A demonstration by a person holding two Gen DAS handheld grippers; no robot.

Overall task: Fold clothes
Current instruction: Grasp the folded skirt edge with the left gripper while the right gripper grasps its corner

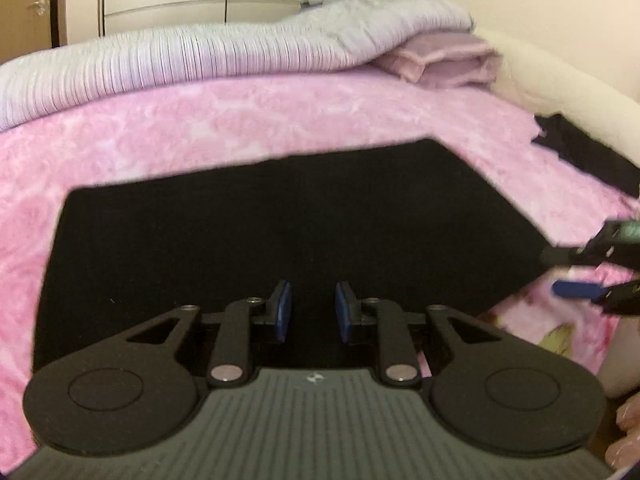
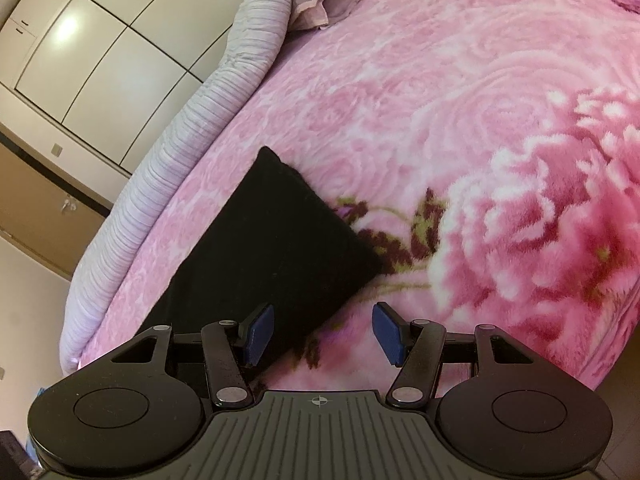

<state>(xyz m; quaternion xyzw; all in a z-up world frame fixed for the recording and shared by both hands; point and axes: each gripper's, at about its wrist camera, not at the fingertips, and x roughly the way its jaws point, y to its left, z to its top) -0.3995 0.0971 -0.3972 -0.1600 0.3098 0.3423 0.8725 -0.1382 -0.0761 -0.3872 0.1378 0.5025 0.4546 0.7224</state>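
A black garment [image 1: 280, 208] lies folded flat on the pink flowered blanket [image 1: 200, 128]. My left gripper [image 1: 312, 312] hangs low over its near part. The blue pads stand a narrow gap apart, and only black cloth shows between them, so a pinched fold cannot be made out. In the right wrist view the same garment [image 2: 272, 240] runs from the middle toward the lower left. My right gripper [image 2: 324, 332] is wide open just past the garment's near right edge, with blanket [image 2: 440, 100] under it. The right gripper [image 1: 568, 274] also shows at the right edge of the left wrist view.
A ribbed lilac quilt [image 1: 200, 60] is rolled along the bed's far side. Beside it lies a folded mauve cloth [image 1: 444, 60]. Another dark garment [image 1: 580, 148] lies at the far right near a cream wall. White wardrobe doors [image 2: 100, 60] stand beyond the bed.
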